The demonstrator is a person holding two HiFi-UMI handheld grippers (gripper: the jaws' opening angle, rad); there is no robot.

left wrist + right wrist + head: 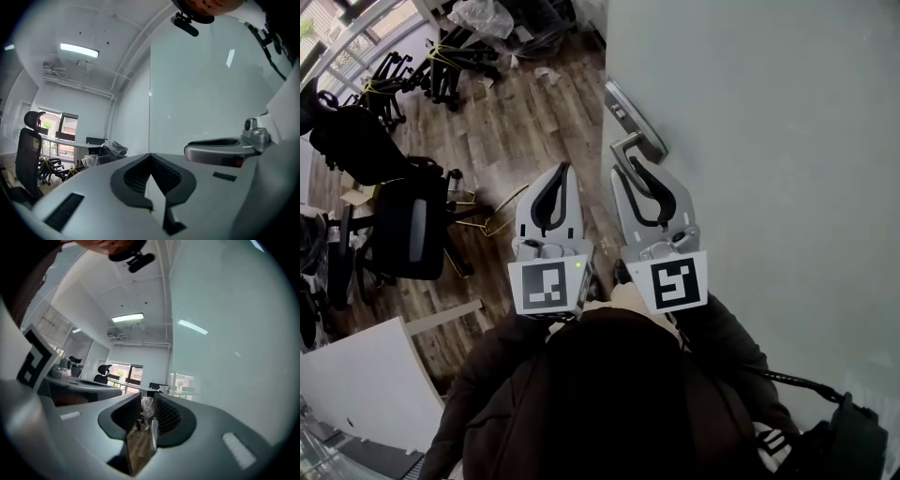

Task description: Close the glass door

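Observation:
The frosted glass door fills the right of the head view, with its metal lever handle on the door's left edge. My right gripper points at the lever, jaws closed to a narrow gap with the lever's thin metal end between them. In the right gripper view the door runs along the right side. My left gripper hovers just left of the right one over the floor, shut and holding nothing; its tips meet. The left gripper view shows the handle at right.
Wooden floor lies left of the door. A black office chair stands at the left, with more chair parts and a plastic bag farther back. A white desk sits at the lower left.

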